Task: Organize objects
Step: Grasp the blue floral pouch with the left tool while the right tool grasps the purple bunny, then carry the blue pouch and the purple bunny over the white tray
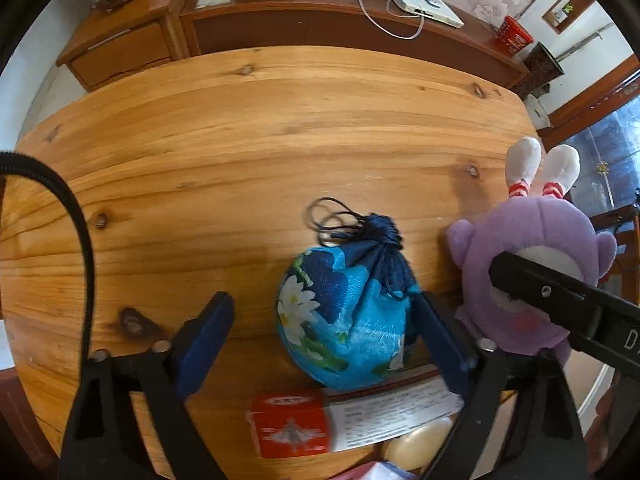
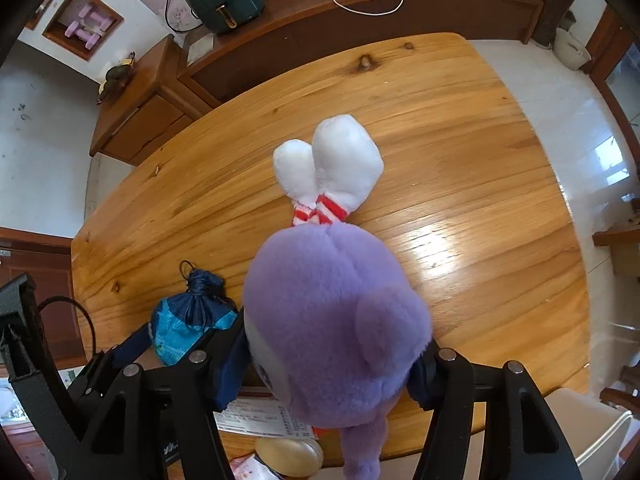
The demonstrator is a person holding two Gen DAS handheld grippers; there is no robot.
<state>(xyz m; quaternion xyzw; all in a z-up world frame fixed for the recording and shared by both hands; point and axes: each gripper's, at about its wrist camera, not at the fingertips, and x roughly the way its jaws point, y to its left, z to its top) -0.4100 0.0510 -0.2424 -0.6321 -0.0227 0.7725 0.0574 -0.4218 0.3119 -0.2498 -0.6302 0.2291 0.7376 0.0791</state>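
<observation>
My right gripper (image 2: pixel 324 372) clamps the purple plush toy (image 2: pixel 336 320), white feet pointing away along the table (image 2: pixel 460 160), my left gripper (image 1: pixel 324 336) spread around the blue pouch (image 1: pixel 344 312)

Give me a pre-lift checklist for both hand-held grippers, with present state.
1. Blue floral drawstring pouch sits between the left hand-held gripper's fingers: ok.
2. Both left pads on the pouch: not ok, the left-side pad stands clear.
3. Purple plush toy with white feet sits between the right hand-held gripper's fingers: ok.
4. Right pads pressing the plush: ok.
5. Red and white box and pale oval soap clear of the pouch: cannot tell.
6. Wooden table beyond is open for placing: ok.
</observation>
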